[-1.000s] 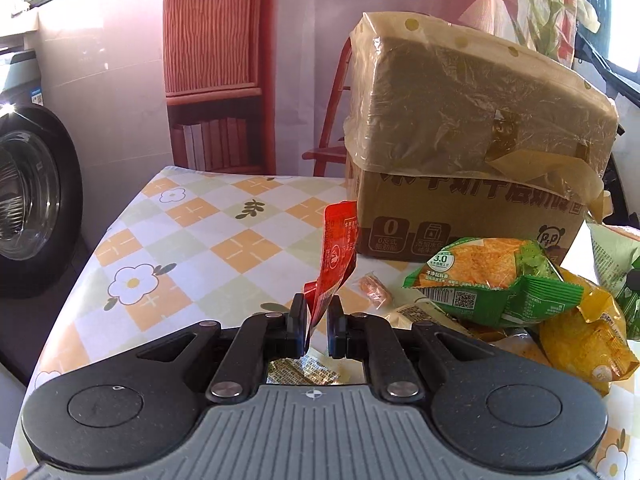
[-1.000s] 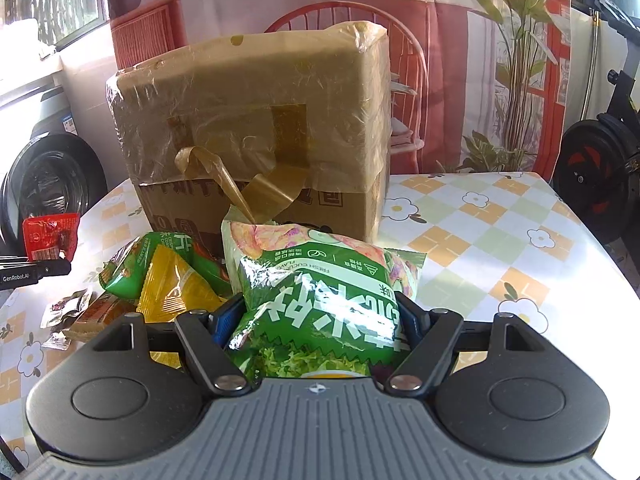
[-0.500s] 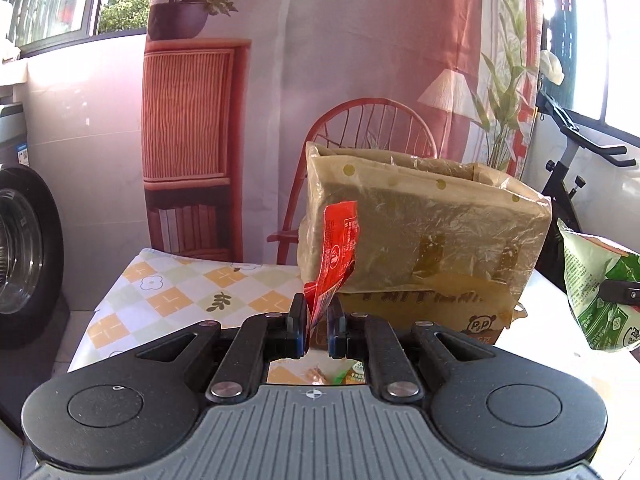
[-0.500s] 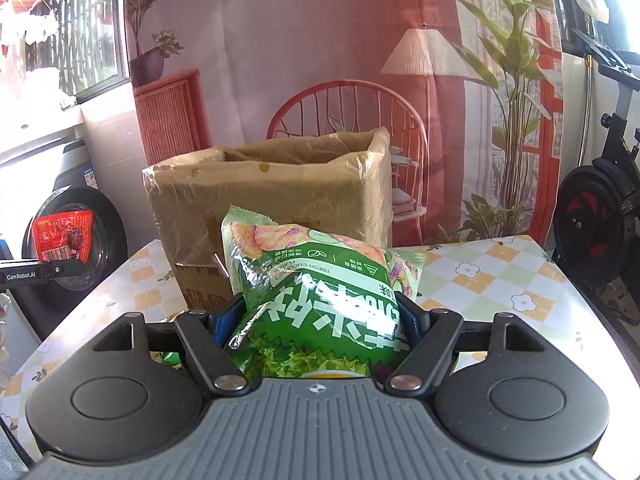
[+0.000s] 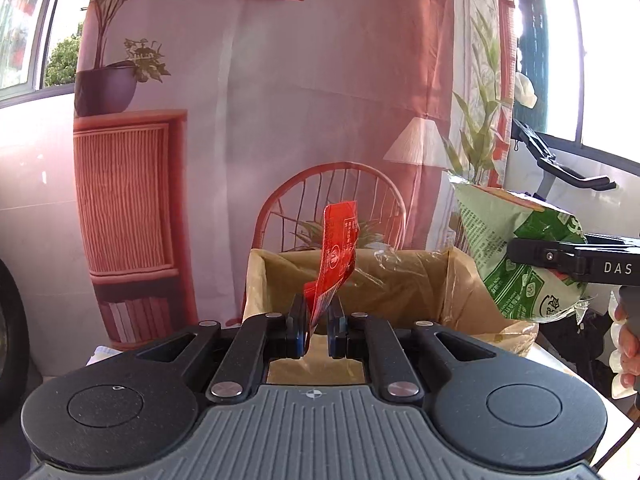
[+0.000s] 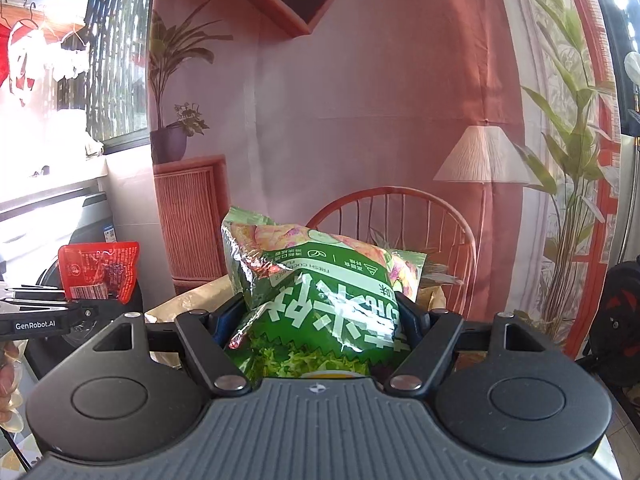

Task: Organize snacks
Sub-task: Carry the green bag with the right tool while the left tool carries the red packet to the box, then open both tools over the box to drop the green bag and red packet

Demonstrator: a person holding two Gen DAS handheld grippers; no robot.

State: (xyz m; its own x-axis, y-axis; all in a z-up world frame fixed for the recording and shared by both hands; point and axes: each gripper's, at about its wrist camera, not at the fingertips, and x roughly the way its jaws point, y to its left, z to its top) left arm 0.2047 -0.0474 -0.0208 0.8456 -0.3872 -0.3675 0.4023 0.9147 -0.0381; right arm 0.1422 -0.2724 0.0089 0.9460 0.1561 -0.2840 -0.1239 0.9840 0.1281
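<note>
My left gripper [image 5: 318, 312] is shut on a small red snack packet [image 5: 336, 256] and holds it upright, just in front of and above the near rim of the open cardboard box [image 5: 384, 280]. The red packet also shows in the right wrist view [image 6: 100, 272]. My right gripper [image 6: 320, 312] is shut on a big green chip bag [image 6: 320, 292], raised above the box's right side; the bag shows in the left wrist view [image 5: 516, 252]. The box rim peeks out behind the bag [image 6: 192, 300]. The snack pile on the table is out of view.
A red wire chair [image 5: 332, 204] stands behind the box in front of a printed backdrop. A washing machine [image 5: 12, 340] is at the far left. An exercise bike [image 6: 620, 320] stands at the right. A strip of table edge [image 5: 576, 376] shows at the right.
Both grippers have risen with their packets from table level to above the box rim. The box's open top now sits below and ahead, and the snack pile has dropped out of view.
</note>
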